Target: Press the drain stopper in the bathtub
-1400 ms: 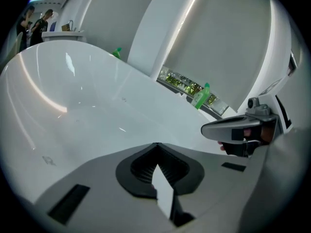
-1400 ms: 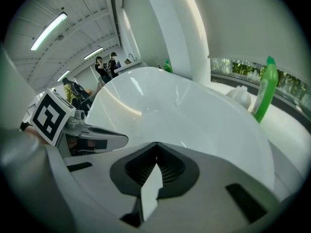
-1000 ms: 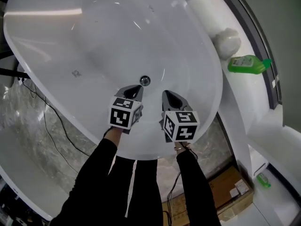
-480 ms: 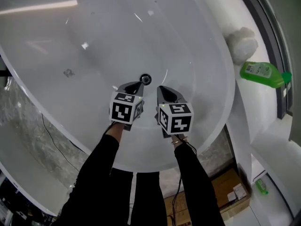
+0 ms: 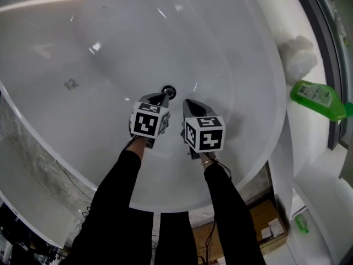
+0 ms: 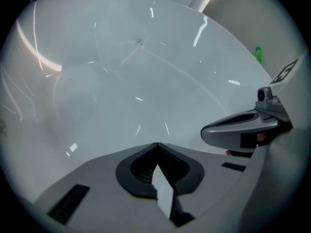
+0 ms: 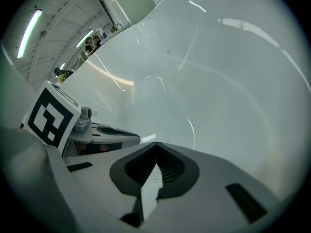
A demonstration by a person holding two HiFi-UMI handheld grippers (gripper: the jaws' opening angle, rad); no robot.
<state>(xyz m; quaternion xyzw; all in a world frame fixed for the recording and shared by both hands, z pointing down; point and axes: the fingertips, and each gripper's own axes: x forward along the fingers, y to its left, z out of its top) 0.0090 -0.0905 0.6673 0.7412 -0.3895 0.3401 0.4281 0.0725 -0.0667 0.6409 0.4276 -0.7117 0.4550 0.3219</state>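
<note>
In the head view the round chrome drain stopper (image 5: 169, 91) sits on the floor of the white bathtub (image 5: 83, 120). My left gripper (image 5: 162, 97) is shut and empty, its tip right at the stopper's near left edge; I cannot tell whether they touch. Just right of it and a little short of the stopper is my right gripper (image 5: 189, 103), also shut and empty. The left gripper view has the shut tip (image 6: 155, 145) over bare tub wall, with the right gripper (image 6: 243, 128) beside it. The right gripper view has its shut tip (image 7: 155, 144) and the left gripper (image 7: 107, 134). Neither gripper view includes the stopper.
A green bottle (image 5: 318, 97) and a white bundle (image 5: 298, 57) lie on the ledge right of the tub. Cardboard boxes (image 5: 265, 225) and a small green bottle (image 5: 298, 222) sit on the floor at lower right. Cables (image 5: 71, 178) trail along the marble floor at left.
Both grippers have drawn closer together and lower into the tub. The left tip has closed in on the stopper. The head view has shifted over the tub.
</note>
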